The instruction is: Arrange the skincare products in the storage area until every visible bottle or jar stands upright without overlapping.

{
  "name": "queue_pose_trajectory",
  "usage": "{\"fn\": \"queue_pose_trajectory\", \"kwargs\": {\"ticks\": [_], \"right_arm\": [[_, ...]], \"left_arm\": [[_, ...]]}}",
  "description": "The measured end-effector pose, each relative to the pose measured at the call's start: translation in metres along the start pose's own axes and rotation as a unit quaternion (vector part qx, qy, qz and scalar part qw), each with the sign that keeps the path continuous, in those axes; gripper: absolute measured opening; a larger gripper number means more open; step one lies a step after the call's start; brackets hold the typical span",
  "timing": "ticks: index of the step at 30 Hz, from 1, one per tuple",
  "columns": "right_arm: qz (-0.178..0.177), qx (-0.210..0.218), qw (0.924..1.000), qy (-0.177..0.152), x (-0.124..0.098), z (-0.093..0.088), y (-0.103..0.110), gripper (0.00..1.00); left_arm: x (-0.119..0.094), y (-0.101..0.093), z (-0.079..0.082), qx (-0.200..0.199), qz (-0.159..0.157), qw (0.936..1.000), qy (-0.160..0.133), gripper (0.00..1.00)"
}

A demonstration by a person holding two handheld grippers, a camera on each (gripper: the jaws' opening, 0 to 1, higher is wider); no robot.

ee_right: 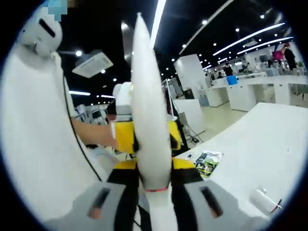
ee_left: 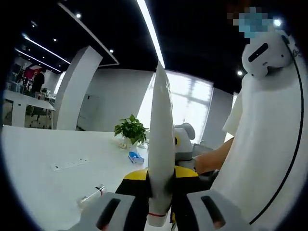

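Left tongs are closed on the capped end of a white tube, which points up and away between the jaws, lifted off the white surface. In the right gripper view, the right tongs are also clamped on the white tube. A potted plant sits on the surface behind.

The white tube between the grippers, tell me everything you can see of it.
The white tube is a smooth, glossy squeeze tube that looks like plastic, flattened to a thin crimped edge at its far end and rounder near the jaws, with a thin red ring by its base. It is lifted off the white table, pointing away from each camera. The left gripper and the right gripper each have it between their jaws. No label is readable.
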State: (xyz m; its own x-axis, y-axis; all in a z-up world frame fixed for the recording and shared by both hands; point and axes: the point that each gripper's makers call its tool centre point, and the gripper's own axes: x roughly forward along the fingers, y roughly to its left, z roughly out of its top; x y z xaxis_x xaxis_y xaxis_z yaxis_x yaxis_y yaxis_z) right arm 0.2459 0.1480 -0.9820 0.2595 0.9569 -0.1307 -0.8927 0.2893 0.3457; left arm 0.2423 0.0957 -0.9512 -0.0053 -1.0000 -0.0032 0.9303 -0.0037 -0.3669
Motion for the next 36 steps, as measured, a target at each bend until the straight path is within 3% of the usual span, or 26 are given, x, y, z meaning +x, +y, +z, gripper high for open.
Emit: {"fn": "queue_pose_trajectory", "kwargs": {"ticks": [6,8,12,13,15,16,17,18,20,22,24,25,26,28,32,36], "right_arm": [[0.008,0.006,0.9999,-0.002,-0.008,0.003,0.000,0.20],[0.020,0.004,0.9998,0.000,-0.010,0.002,0.004,0.19],[0.021,-0.010,0.9993,0.031,-0.011,-0.013,0.004,0.19],[0.027,-0.009,0.9990,0.035,-0.012,-0.016,0.006,0.19],[0.027,-0.011,0.9989,0.036,-0.012,-0.018,0.007,0.19],[0.030,-0.013,0.9988,0.037,-0.014,-0.020,0.009,0.18],[0.031,-0.014,0.9988,0.036,-0.014,-0.020,0.009,0.18],[0.030,-0.015,0.9988,0.035,-0.015,-0.021,0.009,0.18],[0.026,-0.013,0.9989,0.037,-0.016,-0.024,0.006,0.18],[0.021,-0.018,0.9987,0.044,-0.017,-0.027,0.004,0.19],[0.018,-0.019,0.9984,0.050,-0.017,-0.030,0.003,0.19],[0.017,-0.020,0.9982,0.054,-0.018,-0.032,0.002,0.19],[0.016,-0.020,0.9980,0.058,-0.018,-0.034,0.002,0.19],[0.010,-0.028,0.9969,0.073,-0.017,-0.040,0.000,0.19],[0.006,-0.040,0.9951,0.090,-0.015,-0.049,0.000,0.19],[-0.002,-0.049,0.9937,0.100,-0.015,-0.052,-0.001,0.19]], "left_arm": [[0.006,-0.001,0.005,0.003,0.008,1.0000,0.002,0.20],[0.008,-0.006,0.008,0.011,-0.004,0.9997,0.023,0.21],[0.006,-0.009,0.023,0.005,-0.016,0.9995,0.026,0.25],[0.005,-0.010,0.033,0.013,-0.017,0.9996,0.020,0.27],[0.004,-0.011,0.044,0.022,-0.017,0.9991,0.032,0.28],[0.001,-0.011,0.043,0.044,-0.017,0.9959,0.077,0.28],[0.000,-0.011,0.042,0.053,-0.016,0.9938,0.097,0.28],[-0.002,-0.010,0.042,0.067,-0.013,0.9902,0.122,0.29],[-0.006,-0.014,0.038,0.094,-0.013,0.9722,0.214,0.29],[-0.009,-0.016,0.035,0.116,-0.013,0.9572,0.265,0.29],[-0.012,-0.014,0.030,0.147,-0.006,0.9328,0.329,0.29],[-0.012,-0.014,0.028,0.156,-0.006,0.9254,0.345,0.29],[-0.013,-0.014,0.027,0.159,-0.007,0.9219,0.353,0.29],[-0.015,-0.014,0.021,0.171,-0.013,0.9033,0.393,0.27],[-0.013,-0.014,0.019,0.164,-0.018,0.8999,0.404,0.23],[-0.017,-0.011,0.010,0.150,-0.011,0.8878,0.435,0.14]]}}
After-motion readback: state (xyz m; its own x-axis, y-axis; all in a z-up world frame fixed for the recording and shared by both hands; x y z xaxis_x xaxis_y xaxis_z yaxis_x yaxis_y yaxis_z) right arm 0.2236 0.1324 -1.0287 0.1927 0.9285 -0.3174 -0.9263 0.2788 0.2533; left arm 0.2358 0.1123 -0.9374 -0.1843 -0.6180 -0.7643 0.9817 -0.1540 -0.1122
